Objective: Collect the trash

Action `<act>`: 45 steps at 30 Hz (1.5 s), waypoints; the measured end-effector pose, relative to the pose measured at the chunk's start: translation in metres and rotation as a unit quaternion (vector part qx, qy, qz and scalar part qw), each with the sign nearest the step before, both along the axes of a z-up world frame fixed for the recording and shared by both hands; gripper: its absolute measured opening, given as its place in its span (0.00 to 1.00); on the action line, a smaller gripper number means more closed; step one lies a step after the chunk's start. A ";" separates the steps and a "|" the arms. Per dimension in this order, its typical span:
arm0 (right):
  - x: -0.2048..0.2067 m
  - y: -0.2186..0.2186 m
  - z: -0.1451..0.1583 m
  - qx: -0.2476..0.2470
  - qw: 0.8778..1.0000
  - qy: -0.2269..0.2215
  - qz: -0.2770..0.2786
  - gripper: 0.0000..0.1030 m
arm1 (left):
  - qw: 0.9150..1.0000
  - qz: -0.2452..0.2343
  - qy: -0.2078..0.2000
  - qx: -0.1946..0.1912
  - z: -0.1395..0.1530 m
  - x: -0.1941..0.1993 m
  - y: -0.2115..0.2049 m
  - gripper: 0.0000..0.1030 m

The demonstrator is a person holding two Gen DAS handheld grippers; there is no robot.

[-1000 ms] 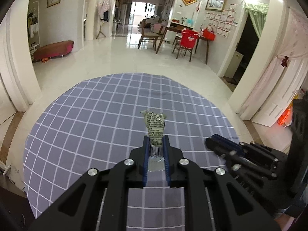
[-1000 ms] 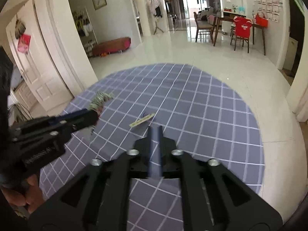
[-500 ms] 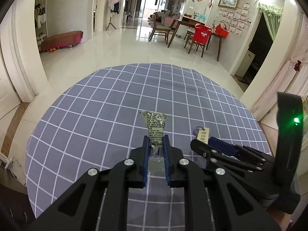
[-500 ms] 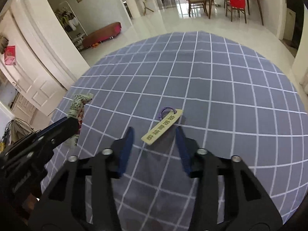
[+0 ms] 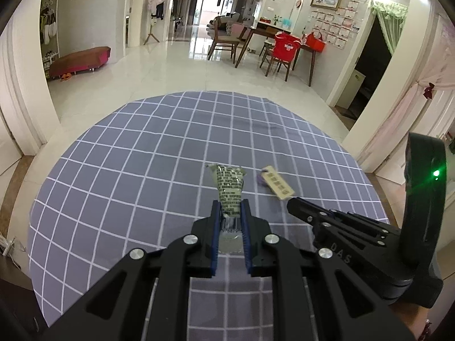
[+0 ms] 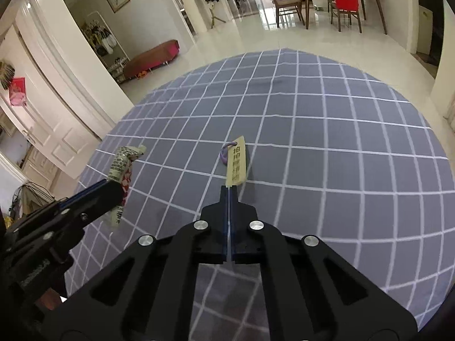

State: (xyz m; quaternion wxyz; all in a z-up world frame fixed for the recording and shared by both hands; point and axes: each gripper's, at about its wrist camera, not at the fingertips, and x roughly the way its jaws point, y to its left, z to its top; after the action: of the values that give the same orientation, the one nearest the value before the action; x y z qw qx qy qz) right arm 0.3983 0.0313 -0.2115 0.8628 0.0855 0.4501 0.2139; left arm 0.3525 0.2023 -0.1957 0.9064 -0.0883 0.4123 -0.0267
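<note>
Left wrist view: my left gripper (image 5: 229, 209) was clamped narrow on a crinkly foil wrapper (image 5: 229, 187). It was a flattened, tapered packet, olive-green with dense black print and a barcode near the pinched end. The blue ribbed pads (image 5: 215, 227) pressed both its sides. The wrapper stuck out forward over the tablecloth (image 5: 136, 176), a grey-blue fabric with a thin white grid, round-edged, with slight creases toward the far edge. Just right of the wrapper, a flat rectangular tag (image 5: 278, 185) of beige card with a purple loop at its far end. The right gripper (image 5: 293, 203), matte black plastic, had its tip at the tag's near end; all of this sat toward the cloth's near right edge.

Right wrist view: my right gripper (image 6: 229, 191) had its jaws pressed together, pads meeting, with the lower edge of the tag (image 6: 236, 162) caught between the tips. The tag stood up tilted, printed characters down its face, purple string (image 6: 224, 152) looped at the top, roughly mid-cloth (image 6: 341, 142). Left gripper (image 6: 109, 183) was near the left edge, holding the wrapper (image 6: 122, 167), whose reverse side showed a red-and-white pattern. Beyond: glossy white floor tiles (image 6: 241, 37).
</note>
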 end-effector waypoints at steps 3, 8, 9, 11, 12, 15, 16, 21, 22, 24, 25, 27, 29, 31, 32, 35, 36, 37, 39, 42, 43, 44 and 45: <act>-0.005 -0.008 0.007 -0.004 1.000 -0.011 -0.006 0.02 | 1.000 -0.001 -0.003 0.001 0.005 -0.004 -0.007 0.13; -0.005 0.001 0.013 -0.035 0.999 -0.033 -0.001 0.28 | 1.000 0.008 -0.006 0.006 0.006 -0.004 -0.009 0.13; -0.004 0.002 0.013 -0.036 0.999 -0.041 -0.003 0.57 | 1.000 0.010 -0.005 0.009 0.005 -0.003 -0.009 0.13; 0.005 0.008 0.010 -0.046 0.998 -0.045 -0.004 0.57 | 1.000 0.011 -0.003 0.010 0.002 0.001 -0.007 0.13; 0.008 0.011 0.008 -0.045 0.998 -0.040 -0.003 0.52 | 1.000 0.012 -0.001 0.010 0.001 0.003 -0.005 0.13; 0.026 0.018 -0.003 -0.047 0.999 -0.023 -0.001 0.45 | 1.000 0.014 0.005 0.012 -0.005 0.012 0.002 0.13; 0.033 0.021 -0.008 -0.047 0.999 -0.017 0.000 0.43 | 1.000 0.014 0.008 0.012 -0.008 0.015 0.003 0.13; 0.050 0.028 -0.013 -0.054 0.998 -0.013 0.008 0.12 | 1.000 0.016 0.016 0.013 -0.018 0.028 0.010 0.13; 0.050 0.029 -0.014 -0.054 0.998 -0.013 0.012 0.11 | 1.000 0.017 0.017 0.012 -0.019 0.029 0.011 0.13; 0.047 0.030 -0.012 -0.060 0.998 -0.023 0.018 0.01 | 1.000 0.016 0.019 0.010 -0.020 0.031 0.010 0.13; 0.044 0.029 -0.012 -0.059 0.998 -0.023 0.020 0.01 | 1.000 0.015 0.019 0.010 -0.021 0.031 0.010 0.13; 0.035 0.024 -0.009 -0.050 0.998 -0.027 0.022 0.01 | 1.000 0.013 0.018 0.009 -0.018 0.029 0.006 0.13; 0.024 0.015 -0.003 -0.039 0.999 -0.033 0.020 0.01 | 1.000 0.009 0.014 0.009 -0.013 0.023 0.000 0.13; 0.012 0.004 0.004 -0.027 0.999 -0.039 0.015 0.01 | 1.000 0.005 0.009 0.010 -0.007 0.017 -0.006 0.13; 0.004 -0.005 0.010 -0.019 0.999 -0.043 0.012 0.01 | 1.000 0.001 0.006 0.009 -0.004 0.013 -0.011 0.13; -0.013 -0.026 0.023 -0.012 0.998 -0.053 -0.002 0.01 | 1.000 -0.008 -0.010 0.011 0.010 -0.002 -0.029 0.13; -0.017 -0.031 0.026 -0.015 0.998 -0.058 -0.001 0.01 | 1.000 -0.009 -0.012 0.009 0.013 -0.005 -0.032 0.13; -0.021 -0.034 0.030 -0.022 0.998 -0.065 0.000 0.01 | 1.000 -0.012 -0.013 0.006 0.016 -0.008 -0.036 0.13; -0.028 -0.038 0.035 -0.026 0.997 -0.073 0.001 0.01 | 1.000 -0.009 -0.015 0.009 0.019 -0.014 -0.042 0.13; -0.035 -0.044 0.038 -0.015 0.997 -0.071 0.002 0.00 | 1.000 -0.015 -0.011 0.008 0.020 -0.021 -0.050 0.13; -0.037 -0.046 0.039 -0.014 0.997 -0.071 0.003 0.00 | 1.000 -0.018 -0.011 0.011 0.021 -0.023 -0.054 0.13; -0.039 -0.052 0.041 -0.009 0.997 -0.072 0.001 0.00 | 1.000 -0.020 -0.011 0.012 0.022 -0.026 -0.057 0.13; -0.040 -0.058 0.043 -0.005 0.997 -0.072 -0.001 0.00 | 1.000 -0.023 -0.012 0.012 0.023 -0.028 -0.060 0.13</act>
State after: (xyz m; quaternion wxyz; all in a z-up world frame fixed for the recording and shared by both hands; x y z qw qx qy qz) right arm 0.3581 -0.0264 -0.1685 0.8937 0.0656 0.3874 0.2165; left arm 0.3247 0.1426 -0.1723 0.9114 -0.0672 0.4035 -0.0440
